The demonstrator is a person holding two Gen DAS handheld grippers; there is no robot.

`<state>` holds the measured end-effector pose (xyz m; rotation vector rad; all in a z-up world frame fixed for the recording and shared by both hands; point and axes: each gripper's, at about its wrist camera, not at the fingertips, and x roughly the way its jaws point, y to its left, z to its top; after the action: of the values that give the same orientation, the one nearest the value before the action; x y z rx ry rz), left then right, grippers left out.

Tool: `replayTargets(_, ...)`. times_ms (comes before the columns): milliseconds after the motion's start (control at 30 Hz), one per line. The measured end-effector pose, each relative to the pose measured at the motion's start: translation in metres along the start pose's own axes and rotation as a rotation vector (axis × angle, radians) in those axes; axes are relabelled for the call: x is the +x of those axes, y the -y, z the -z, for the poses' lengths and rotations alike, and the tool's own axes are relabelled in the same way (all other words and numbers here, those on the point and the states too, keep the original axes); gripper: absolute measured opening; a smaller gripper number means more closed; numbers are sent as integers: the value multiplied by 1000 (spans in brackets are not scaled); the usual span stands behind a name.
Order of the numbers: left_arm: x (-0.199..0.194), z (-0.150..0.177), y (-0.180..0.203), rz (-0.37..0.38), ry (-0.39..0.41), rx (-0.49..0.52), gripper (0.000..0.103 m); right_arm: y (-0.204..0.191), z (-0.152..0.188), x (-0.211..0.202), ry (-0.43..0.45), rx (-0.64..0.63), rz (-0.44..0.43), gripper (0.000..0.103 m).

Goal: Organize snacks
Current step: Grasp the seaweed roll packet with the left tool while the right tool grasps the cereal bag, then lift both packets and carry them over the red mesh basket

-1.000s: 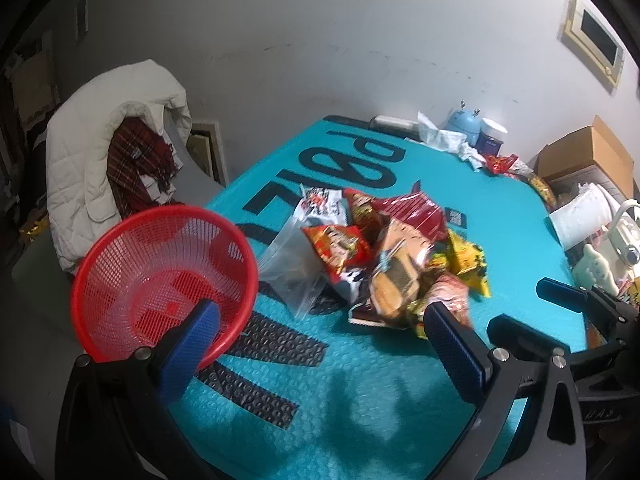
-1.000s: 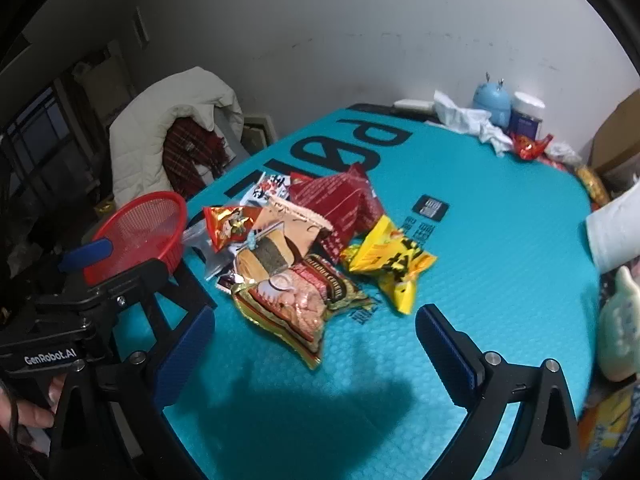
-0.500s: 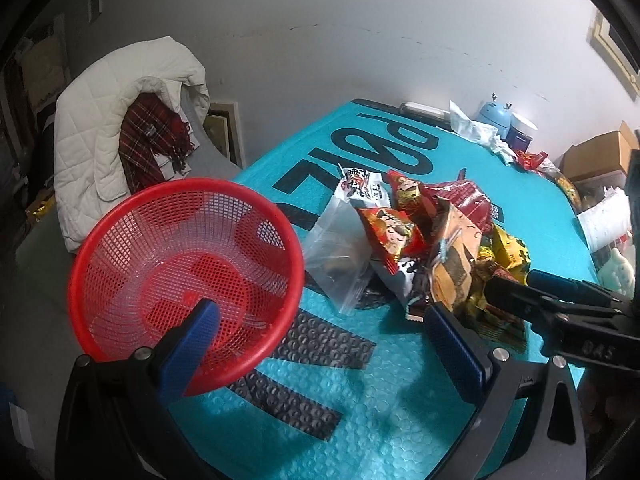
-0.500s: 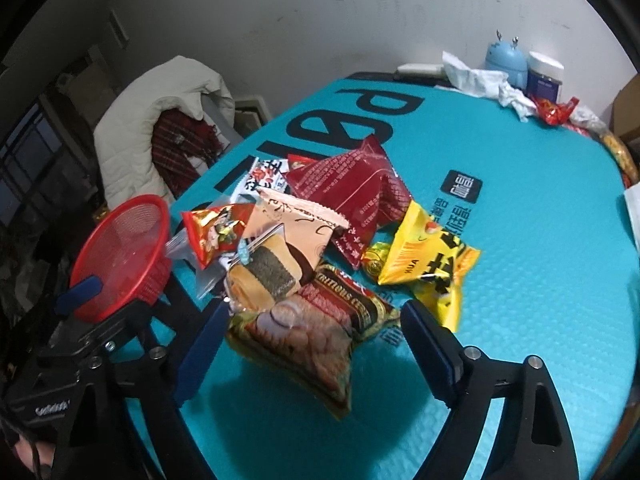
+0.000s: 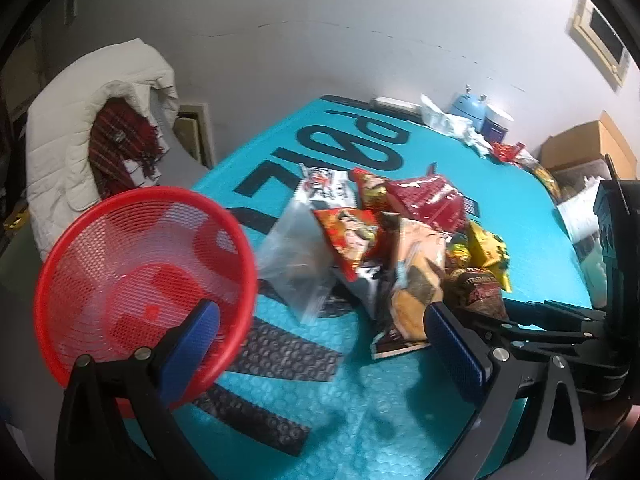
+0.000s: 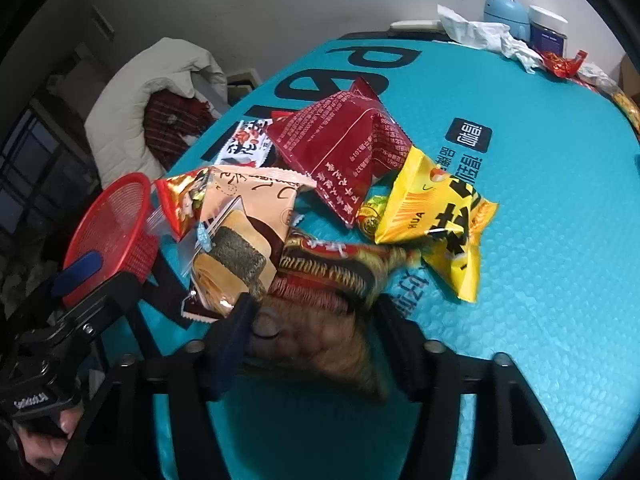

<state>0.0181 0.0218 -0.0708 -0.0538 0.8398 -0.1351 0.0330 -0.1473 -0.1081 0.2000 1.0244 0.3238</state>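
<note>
Red mesh plastic basket (image 5: 144, 276) sits at the table edge with nothing in it, and my left gripper (image 5: 320, 344) hangs wide open beside it, holding nothing. My right gripper (image 6: 316, 332) has its fingers pinched on the crinkly brown noodle packet (image 6: 320, 308) at the near end of the snack pile (image 6: 340, 184): glossy foil bags, dark red, yellow, peach, on the bumpy teal table cover (image 6: 540, 280)

The left gripper (image 5: 320, 336) hangs wide apart over the teal bench (image 5: 540, 208); its left finger overlaps the rim of the red mesh basket (image 5: 132, 276); a heap of snack packets (image 5: 400, 236) lies just beyond; the right gripper (image 5: 496, 320) reaches into the heap's near edge.
</note>
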Motion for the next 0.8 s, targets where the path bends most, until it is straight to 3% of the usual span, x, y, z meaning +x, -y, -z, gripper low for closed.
replayTargets(133,2,2,13,32,-8,34,103,7,9,-13,21,-17,30,49)
replayTargets(367,12,5,41,89,-28,115,102,26,24,-34,63,8,77,49)
replayTargets(500,23,6,55,111,-55,156,92,36,28,-41,71,31,75,48)
replayTargets(633,43,6,59,130,-108,148,90,43,30,-43,74,47,61,48)
replayTargets(733,52,6,59,125,-131,144,81,44,31,-43,78,44,57,48)
replayTargets(800,56,7,59,125,-134,147,66,44,30,-43,79,42,55,48)
